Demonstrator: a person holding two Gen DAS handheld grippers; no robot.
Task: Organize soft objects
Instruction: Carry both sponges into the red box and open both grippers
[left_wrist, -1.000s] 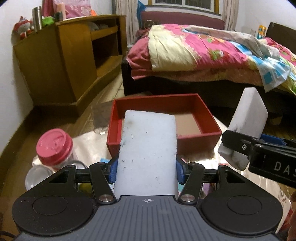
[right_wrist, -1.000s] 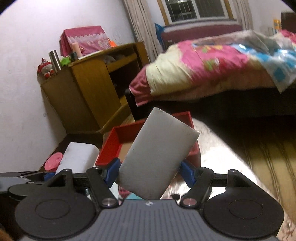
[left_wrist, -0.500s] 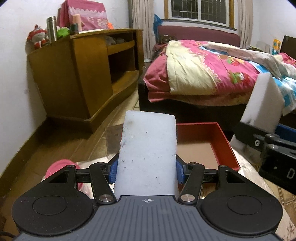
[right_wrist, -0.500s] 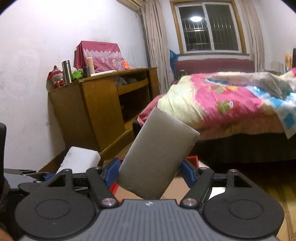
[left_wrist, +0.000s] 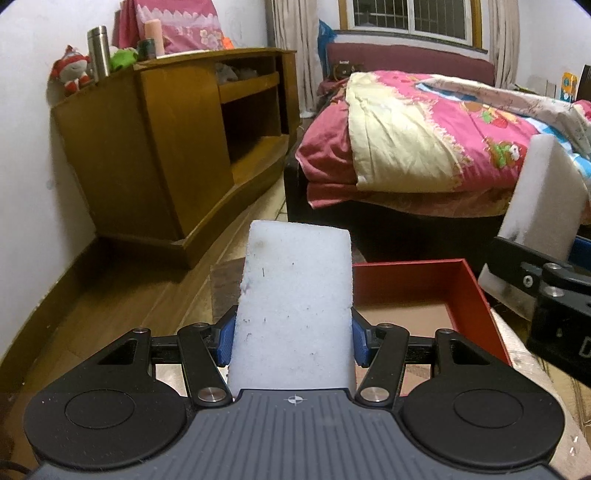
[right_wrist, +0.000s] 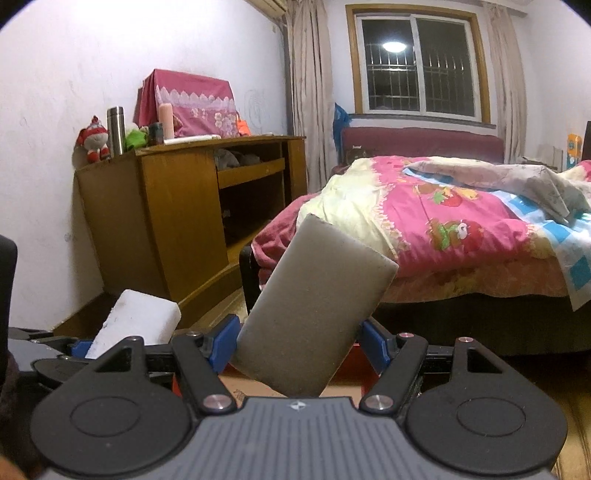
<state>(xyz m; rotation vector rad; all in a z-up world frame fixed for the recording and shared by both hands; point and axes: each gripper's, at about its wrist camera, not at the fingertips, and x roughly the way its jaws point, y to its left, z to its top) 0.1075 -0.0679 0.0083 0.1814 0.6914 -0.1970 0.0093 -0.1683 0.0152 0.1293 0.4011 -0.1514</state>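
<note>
A wooden cabinet (right_wrist: 177, 218) stands against the white wall, topped by a steel flask (right_wrist: 116, 130), a red stuffed doll (right_wrist: 94, 139) and a pink-draped box (right_wrist: 186, 104). Beside it, a bed (right_wrist: 436, 236) carries a pink floral quilt (left_wrist: 424, 147) beneath a barred window (right_wrist: 417, 64).

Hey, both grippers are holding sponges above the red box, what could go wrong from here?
1. The gray sponge sits skewed in the right gripper, so it may twist or land crooked when released.
2. The two grippers are close together; the left gripper and its white sponge might bump the right one.
3. Either sponge could miss the red box and land outside.
</note>
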